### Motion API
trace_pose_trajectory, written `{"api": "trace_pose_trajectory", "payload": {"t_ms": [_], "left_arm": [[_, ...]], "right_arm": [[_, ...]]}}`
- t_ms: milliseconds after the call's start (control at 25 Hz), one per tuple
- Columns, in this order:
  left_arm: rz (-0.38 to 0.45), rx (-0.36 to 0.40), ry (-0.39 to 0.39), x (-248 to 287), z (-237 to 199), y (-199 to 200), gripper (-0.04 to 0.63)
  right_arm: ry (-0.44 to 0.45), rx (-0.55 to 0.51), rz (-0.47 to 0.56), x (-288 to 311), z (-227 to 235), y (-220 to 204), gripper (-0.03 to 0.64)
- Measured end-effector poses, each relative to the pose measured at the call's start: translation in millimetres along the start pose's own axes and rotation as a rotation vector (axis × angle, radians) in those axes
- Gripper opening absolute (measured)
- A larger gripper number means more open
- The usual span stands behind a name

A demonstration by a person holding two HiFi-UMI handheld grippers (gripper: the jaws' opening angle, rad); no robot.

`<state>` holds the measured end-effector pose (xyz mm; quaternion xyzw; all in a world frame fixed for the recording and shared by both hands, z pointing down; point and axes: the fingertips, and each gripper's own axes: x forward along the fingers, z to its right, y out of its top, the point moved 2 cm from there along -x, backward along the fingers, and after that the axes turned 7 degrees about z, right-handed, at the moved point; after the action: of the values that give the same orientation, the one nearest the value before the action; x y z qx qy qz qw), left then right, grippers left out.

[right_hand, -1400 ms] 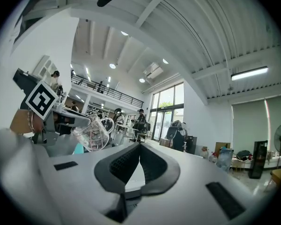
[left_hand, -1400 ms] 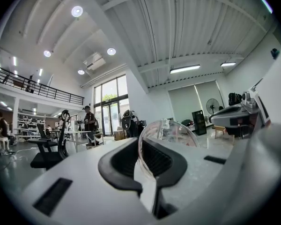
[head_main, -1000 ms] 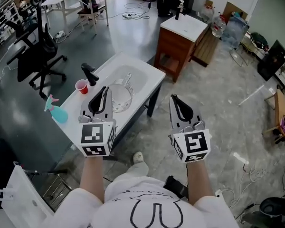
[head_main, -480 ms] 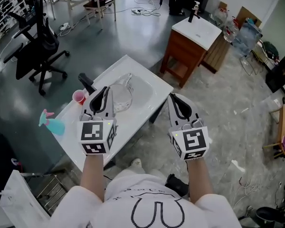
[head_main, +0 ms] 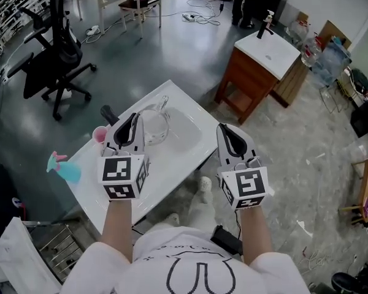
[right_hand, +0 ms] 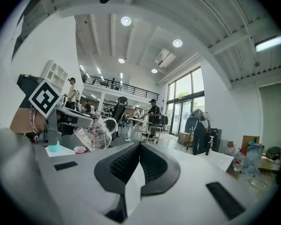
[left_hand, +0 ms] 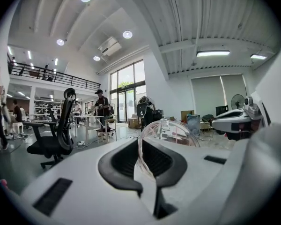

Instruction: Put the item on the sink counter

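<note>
Indoors, at a white sink table (head_main: 172,159), a person carries a clear pitcher (head_main: 154,125) in the left gripper (head_main: 134,116). The gripper's jaws are pinched almost together on the thin rim, as the left gripper view shows. The pitcher hangs tilted over the basin (head_main: 185,127), handle away from the person. In the right gripper view it appears clear of the table, though whether its base touches the basin cannot be told from above.

The right gripper (head_main: 223,128) is held level off the table's near right edge, jaws together and nothing between them.

A black faucet (head_main: 110,113) stands just left of the left gripper. A red cup (head_main: 100,135) stands beside it, and a blue spray bottle (head_main: 62,167) stands at the table's far left end. These three crowd the strip beside the basin on the left. The near rim and the right end of the table lie bare.

A shoe (head_main: 203,184) of the person shows on the stone floor below the table's edge. A black office chair (head_main: 54,66) stands well apart on the grey floor to the left. To the right is a wooden cabinet (head_main: 245,86) with a white top and a pump bottle (head_main: 268,22). Large water bottles (head_main: 320,51) are clustered behind it. A person (left_hand: 102,108) stands at a distant desk by tall windows.
</note>
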<state>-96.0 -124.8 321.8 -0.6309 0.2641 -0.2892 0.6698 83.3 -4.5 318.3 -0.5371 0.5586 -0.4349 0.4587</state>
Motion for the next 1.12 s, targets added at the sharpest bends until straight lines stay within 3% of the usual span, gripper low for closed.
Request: {"api": "trace_pose_trajectory", "payload": {"t_ms": [200, 520, 880, 1120], "left_arm": [[-0.042, -0.009, 0.071, 36.0, -0.1, -8.0, 0.034], [-0.139, -0.022, 0.248, 100.6, -10.8, -35.3, 0.034], [-0.251, -0.078, 0.402, 151.5, -26.6, -71.9, 0.034], [-0.351, -0.101, 0.455, 180.7, -38.4, -106.7, 0.034]], "right_arm": [[0.082, 0.042, 0.016, 45.6, 29.8, -11.2, 0.028], [0.265, 0.073, 0.035, 133.1, 77.5, -33.0, 0.028], [0.43, 0.094, 0.001, 205.2, 100.7, -63.6, 0.028], [0.515, 0.112, -0.041, 233.8, 107.6, -90.4, 0.028]]}}
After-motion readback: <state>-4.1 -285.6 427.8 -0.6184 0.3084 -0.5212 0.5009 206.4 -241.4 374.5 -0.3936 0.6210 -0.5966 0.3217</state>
